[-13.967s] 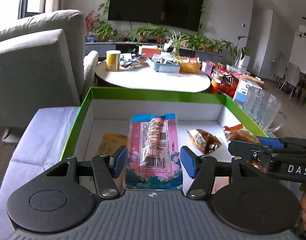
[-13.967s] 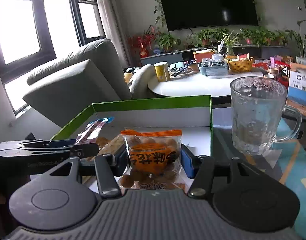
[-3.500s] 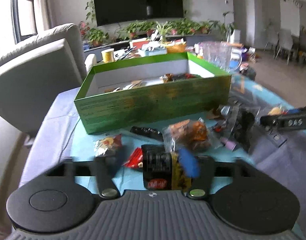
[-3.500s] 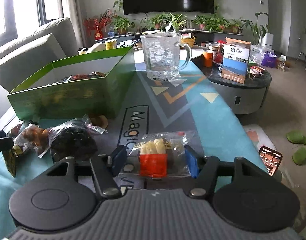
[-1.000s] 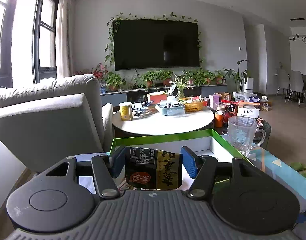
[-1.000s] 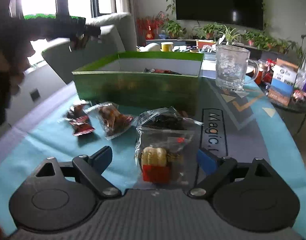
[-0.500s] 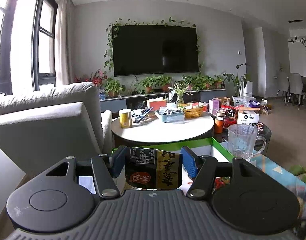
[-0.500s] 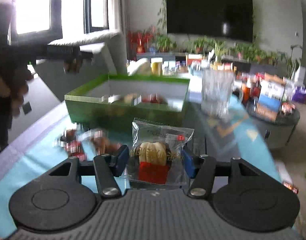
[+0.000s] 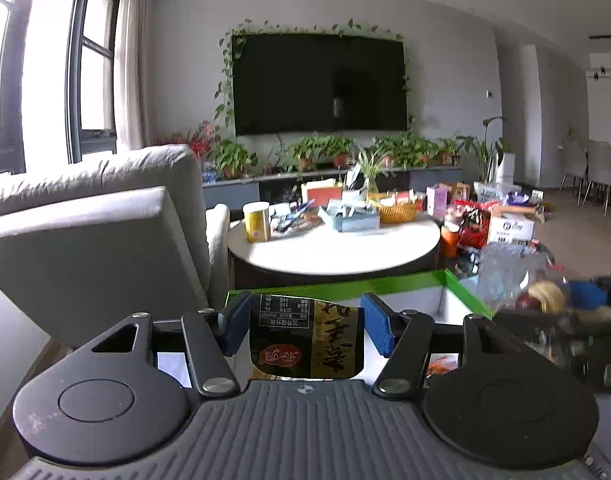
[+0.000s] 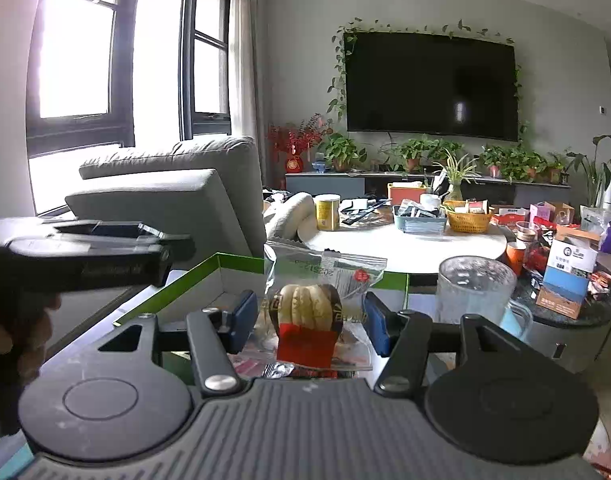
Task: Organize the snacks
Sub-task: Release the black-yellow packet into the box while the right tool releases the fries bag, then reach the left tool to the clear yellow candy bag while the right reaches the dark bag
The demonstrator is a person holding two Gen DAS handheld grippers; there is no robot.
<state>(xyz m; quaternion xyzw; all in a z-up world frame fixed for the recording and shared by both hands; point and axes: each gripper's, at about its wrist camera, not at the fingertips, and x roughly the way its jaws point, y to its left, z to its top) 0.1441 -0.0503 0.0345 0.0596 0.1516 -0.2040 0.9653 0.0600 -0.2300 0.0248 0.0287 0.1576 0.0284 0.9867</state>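
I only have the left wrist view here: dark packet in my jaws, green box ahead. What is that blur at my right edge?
Observer: The right gripper, shut on a clear snack bag with a red label.
Operator: Where is it relative to the box?
Observer: Near the green box, at its open side; the bag is held up at rim level.
Operator: Anything close on that side?
Observer: A glass mug stands just right of the box.
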